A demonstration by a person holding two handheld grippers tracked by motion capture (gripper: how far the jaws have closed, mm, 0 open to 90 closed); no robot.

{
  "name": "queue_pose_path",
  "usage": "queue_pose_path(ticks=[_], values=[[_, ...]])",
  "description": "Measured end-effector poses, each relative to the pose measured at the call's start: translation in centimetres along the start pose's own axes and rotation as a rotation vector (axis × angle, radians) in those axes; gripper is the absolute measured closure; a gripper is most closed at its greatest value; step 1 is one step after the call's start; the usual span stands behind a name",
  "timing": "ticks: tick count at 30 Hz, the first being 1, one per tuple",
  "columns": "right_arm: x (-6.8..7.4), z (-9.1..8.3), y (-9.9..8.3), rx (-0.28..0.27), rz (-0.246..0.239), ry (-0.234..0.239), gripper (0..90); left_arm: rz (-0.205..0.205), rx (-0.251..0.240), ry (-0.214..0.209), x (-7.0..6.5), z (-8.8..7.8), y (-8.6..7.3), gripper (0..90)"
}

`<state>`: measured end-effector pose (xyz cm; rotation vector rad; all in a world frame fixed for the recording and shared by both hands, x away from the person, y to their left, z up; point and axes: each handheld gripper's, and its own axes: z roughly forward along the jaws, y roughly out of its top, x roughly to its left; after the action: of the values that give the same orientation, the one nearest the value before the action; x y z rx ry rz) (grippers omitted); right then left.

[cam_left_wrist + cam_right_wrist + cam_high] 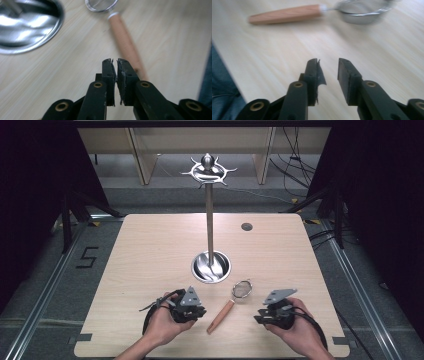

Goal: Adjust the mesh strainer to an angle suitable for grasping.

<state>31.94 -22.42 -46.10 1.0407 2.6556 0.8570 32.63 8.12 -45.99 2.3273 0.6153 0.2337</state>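
Note:
A small mesh strainer (242, 288) with a wooden handle lies on the pale wooden table (150, 250) between my two hands. My left gripper (201, 312) rests just left of the handle's near end, its pads together and nothing in them. In the left gripper view the gripper (114, 61) points toward the strainer's handle (125, 45). My right gripper (259, 318) sits to the right of the strainer. In the right gripper view that gripper (328, 61) has its jaws drawn close with a narrow gap and nothing between them; the strainer (287, 14) lies ahead.
A tall metal utensil stand (209, 220) with hooks at its top rises from a round shiny base (201, 270) in the middle of the table. A dark round spot (246, 226) marks the far right of the tabletop. Dark curtains flank both sides.

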Motion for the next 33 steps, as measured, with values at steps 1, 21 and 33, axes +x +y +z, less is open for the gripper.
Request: queue_pose_path(ticks=[1, 21, 33], values=[[-0.6, -0.5, -0.5, -0.008, 0.030, -0.009, 68.4, 0.000, 0.000, 0.000, 0.0, 0.0, 0.0, 84.9], [-2.9, -0.8, -1.9, -0.063, 0.093, -0.048, 68.2, -0.053, 0.209, -0.074, -4.4, 5.5, 1.2, 89.5], [-3.0, -1.0, -1.8, -0.044, 0.102, -0.045, 68.2, -0.099, 0.280, 0.026, -1.1, 4.9, 1.2, 89.5]])
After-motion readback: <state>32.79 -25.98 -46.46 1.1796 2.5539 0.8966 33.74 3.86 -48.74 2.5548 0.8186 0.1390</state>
